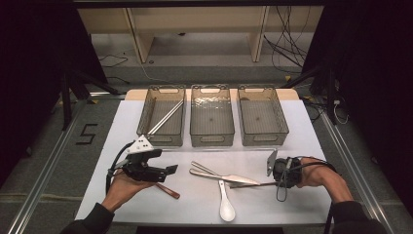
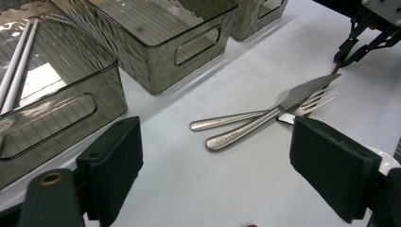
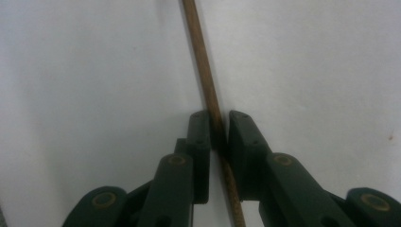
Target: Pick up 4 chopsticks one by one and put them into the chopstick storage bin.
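At far left on the white surface (image 1: 122, 126), three smoky clear bins in a row along the far edge: left bin (image 1: 163, 116) holding two pale chopsticks (image 1: 165, 118) laid diagonally, middle bin (image 1: 211, 115) and right bin (image 1: 262, 115) next to it. Near left, left gripper (image 1: 171, 169) held in the person's left hand (image 1: 127, 187), released, pads spread wide with nothing between them, as seen in the left gripper view (image 2: 215, 161). Just beneath it, a brown stick with a reddish tip (image 1: 168, 190), mostly hidden under the gripper body, kind hard to tell. Toward the middle, a metal fork (image 1: 207, 169) and a metal knife (image 1: 224, 177) lying crossed, handles pointing left; overlapping ends hard to separate from above, clearer in the left gripper view, knife blade (image 2: 307, 91) over fork tines (image 2: 318, 100). Just near of these, a white spoon (image 1: 226, 207), bowl toward the near edge, handle tip tucked under the knife. Right of the knife, a thin brown chopstick (image 1: 260, 184) lying on the surface, its left end lost under the blade. At right, right gripper (image 1: 275, 183) in the right hand (image 1: 316, 176), clenched on that chopstick: in the right gripper view, pads (image 3: 200, 142) closed against both sides of the brown stick (image 3: 208, 90), lower end cut off by the frame. Grey plate on top hiding the gripper tips from above.
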Demonstrator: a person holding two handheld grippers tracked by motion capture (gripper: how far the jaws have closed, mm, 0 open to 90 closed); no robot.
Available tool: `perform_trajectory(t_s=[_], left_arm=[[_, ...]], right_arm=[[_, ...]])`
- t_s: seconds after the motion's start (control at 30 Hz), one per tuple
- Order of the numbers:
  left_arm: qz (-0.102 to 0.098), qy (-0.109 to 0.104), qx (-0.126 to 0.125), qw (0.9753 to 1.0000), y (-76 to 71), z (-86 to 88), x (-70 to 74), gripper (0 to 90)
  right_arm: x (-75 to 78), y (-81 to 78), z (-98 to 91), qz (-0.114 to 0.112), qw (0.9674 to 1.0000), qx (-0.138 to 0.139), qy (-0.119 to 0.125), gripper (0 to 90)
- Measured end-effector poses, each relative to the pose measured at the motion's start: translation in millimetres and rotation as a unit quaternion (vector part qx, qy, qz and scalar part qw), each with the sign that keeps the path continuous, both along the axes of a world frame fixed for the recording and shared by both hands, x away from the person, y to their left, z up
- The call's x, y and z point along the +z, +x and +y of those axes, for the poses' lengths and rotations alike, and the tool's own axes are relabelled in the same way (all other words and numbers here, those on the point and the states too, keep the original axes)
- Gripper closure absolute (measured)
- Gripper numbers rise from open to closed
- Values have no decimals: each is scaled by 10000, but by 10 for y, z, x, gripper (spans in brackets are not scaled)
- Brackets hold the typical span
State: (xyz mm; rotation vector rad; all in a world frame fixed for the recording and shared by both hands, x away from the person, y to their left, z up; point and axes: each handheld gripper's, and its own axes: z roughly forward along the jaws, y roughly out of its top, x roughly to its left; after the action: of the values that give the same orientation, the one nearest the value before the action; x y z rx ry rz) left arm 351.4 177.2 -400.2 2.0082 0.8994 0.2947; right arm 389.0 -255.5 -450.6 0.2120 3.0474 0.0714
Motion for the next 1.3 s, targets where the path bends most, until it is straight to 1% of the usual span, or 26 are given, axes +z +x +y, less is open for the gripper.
perform_trajectory(t_s=[0.03,0.07,0.13,0.17,0.2,0.23,0.27,0.3,0.33,0.37,0.4,0.43,0.5,0.6,0.67,0.73,0.77,0.8,0.83,0.87,0.9,1.03,1.07,1.17,1.3], left_arm=[[2,8,0,10000,0,0,-1,175],[6,21,-16,10000,0,2,0,175],[15,4,-12,10000,-2,-3,-1,175],[11,3,-15,10000,-2,-4,-2,175],[11,5,-17,10000,-2,-6,-2,175],[14,8,-15,10000,-2,-7,-2,175],[17,13,-16,10000,-2,-8,-3,175],[21,13,-15,10000,-2,-9,-3,175],[21,17,-17,10000,-2,-10,-4,175],[22,18,-17,10000,-2,-10,-4,175],[20,18,-16,10000,-2,-9,-5,175],[17,16,-14,10000,-2,-7,-4,175],[16,6,-11,10000,-2,-4,-2,175],[14,11,-14,10000,-1,-4,-1,175],[14,10,-18,10000,0,-5,0,175],[11,17,-26,10000,2,-3,-1,175],[9,20,-26,10000,3,-4,-1,175],[11,25,-25,10000,3,-3,-1,175],[11,30,-25,10000,4,-3,-1,175],[12,30,-25,10000,5,-2,-1,175],[13,30,-25,10000,5,-1,-1,175],[40,44,-37,10000,14,-9,-12,175],[49,26,-34,10000,16,-19,-19,175],[93,102,-120,9998,17,-48,-29,175],[108,188,-225,9995,15,-107,-37,175]], right_arm=[[7,-15,-1,10,10000,40,-49,807],[3,-32,-5,-8,9999,106,-22,813],[11,-73,-5,26,9999,103,-53,822],[6,-81,-14,-4,9998,192,-33,827],[7,-89,-19,25,9997,255,-27,831],[8,-108,-19,29,9997,229,-22,835],[7,-116,-22,39,9995,310,-26,841],[8,-134,-21,56,9995,302,-28,845],[6,-135,-24,45,9992,385,-13,849],[7,-146,-24,95,9992,399,-31,852],[5,-151,-26,64,9990,443,-6,855],[6,-162,-28,116,9990,430,-20,856],[7,-166,-35,96,9988,480,16,857],[14,-189,-53,195,9987,478,-1,858],[21,-216,-58,288,9981,544,-49,859],[25,-242,-63,330,9978,570,-17,859],[26,-250,-65,284,9979,577,24,859],[31,-255,-65,280,9978,592,47,859],[48,-267,-62,289,9981,546,60,858],[56,-269,-63,259,9977,615,135,858],[77,-283,-60,331,9977,574,158,859],[121,-297,-37,217,9975,619,257,859],[137,-302,-26,221,9974,619,300,859],[179,-316,17,182,9969,661,388,859],[231,-330,88,-3,9962,740,465,858]])
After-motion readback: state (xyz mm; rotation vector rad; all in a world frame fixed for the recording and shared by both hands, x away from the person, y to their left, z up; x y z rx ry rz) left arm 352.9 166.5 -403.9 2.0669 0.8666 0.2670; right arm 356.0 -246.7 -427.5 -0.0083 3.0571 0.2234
